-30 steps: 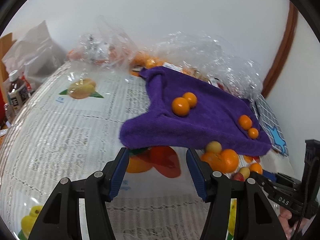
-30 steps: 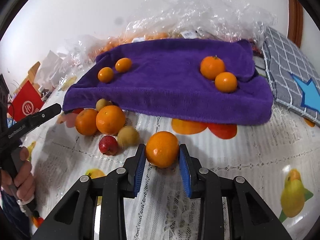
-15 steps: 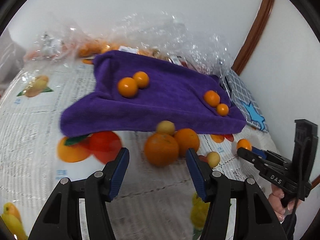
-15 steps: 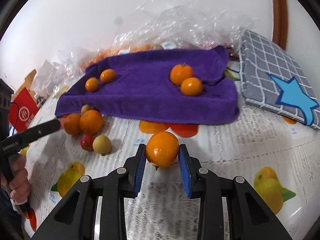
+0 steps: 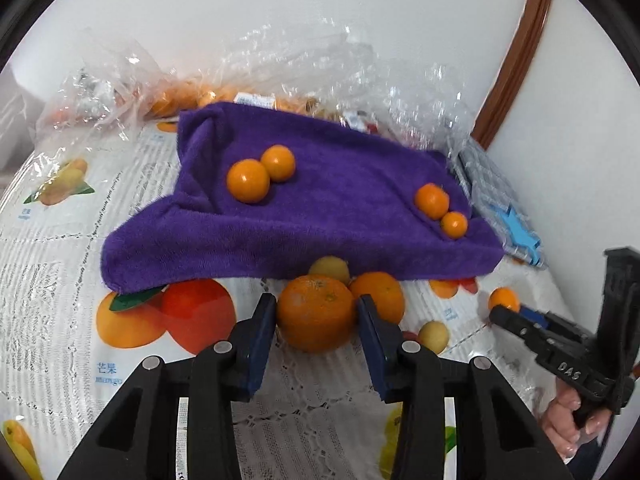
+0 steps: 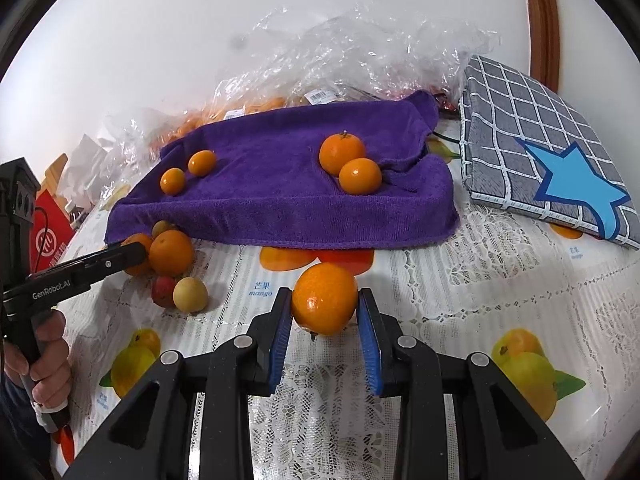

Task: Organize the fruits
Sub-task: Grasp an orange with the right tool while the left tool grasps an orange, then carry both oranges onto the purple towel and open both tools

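Note:
A purple towel point(image 5: 320, 204) point(image 6: 280, 184) lies on the table with two pairs of small oranges point(image 5: 248, 181) point(image 6: 360, 176) on it. My left gripper point(image 5: 316, 316) has its jaws around a large orange point(image 5: 316, 312) in a fruit pile at the towel's front edge, pads touching its sides. Beside it lie another orange point(image 5: 380, 294), a yellow fruit point(image 5: 434, 334) and a red fruit point(image 6: 162, 291). My right gripper point(image 6: 324, 312) is shut on an orange point(image 6: 324, 298), held just above the tablecloth in front of the towel.
Crinkled clear plastic bags point(image 6: 360, 52) with more fruit lie behind the towel against the wall. A grey checked cushion with a blue star point(image 6: 540, 152) lies to the right. A red box point(image 6: 46, 236) stands at the left. The tablecloth point(image 6: 500, 280) has fruit prints.
My left gripper swung right and moved in onto the large orange in the pile, its jaws narrowing around it. My right gripper drew back from the pile with its orange.

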Tool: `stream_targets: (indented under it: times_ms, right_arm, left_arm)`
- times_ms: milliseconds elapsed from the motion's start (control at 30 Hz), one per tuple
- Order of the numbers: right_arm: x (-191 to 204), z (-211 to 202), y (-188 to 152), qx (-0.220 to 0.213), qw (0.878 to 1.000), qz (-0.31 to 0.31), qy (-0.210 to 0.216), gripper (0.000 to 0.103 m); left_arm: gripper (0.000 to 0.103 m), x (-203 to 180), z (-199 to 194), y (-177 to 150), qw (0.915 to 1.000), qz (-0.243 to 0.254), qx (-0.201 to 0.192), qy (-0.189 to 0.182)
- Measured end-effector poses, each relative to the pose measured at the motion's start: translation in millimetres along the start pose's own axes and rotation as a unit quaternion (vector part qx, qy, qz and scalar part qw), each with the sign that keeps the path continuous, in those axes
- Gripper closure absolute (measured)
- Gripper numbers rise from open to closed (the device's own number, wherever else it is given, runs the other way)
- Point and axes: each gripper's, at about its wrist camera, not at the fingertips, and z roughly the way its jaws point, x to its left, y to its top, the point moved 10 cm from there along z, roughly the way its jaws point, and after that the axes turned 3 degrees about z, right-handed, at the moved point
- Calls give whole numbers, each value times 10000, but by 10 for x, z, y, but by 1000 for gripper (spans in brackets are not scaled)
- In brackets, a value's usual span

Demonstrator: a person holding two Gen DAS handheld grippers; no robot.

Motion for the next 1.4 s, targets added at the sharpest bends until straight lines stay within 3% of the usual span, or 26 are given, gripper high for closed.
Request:
stream_targets:
  times_ms: [133,400,733,833,1167,1400]
  right_arm:
    - [-10,-12,12,-40,10000,73,40,70]
    - [0,-42,34,-143,9998,105,63,70]
    - [-67,-59,58,-165,9993,315,133,70]
    - [-99,-82,90,-206,9993,295,-50,70]
    - [-24,-324,492,-562,9982,202,-109,70]
    - [50,-158,768,-546,9983,177,5,70]
  left_arm:
    - [64,105,-95,67,9992,-275,-276,41]
    - [64,211,-206,160,9971,-375,-590,314]
    - [64,261,-283,221,9952,-473,-766,378]
    - [64,267,-307,232,9949,-538,-789,337]
    - [64,369,-403,285,9916,-796,-953,355]
    - [64,562,-498,312,9871,-1024,-1094,565]
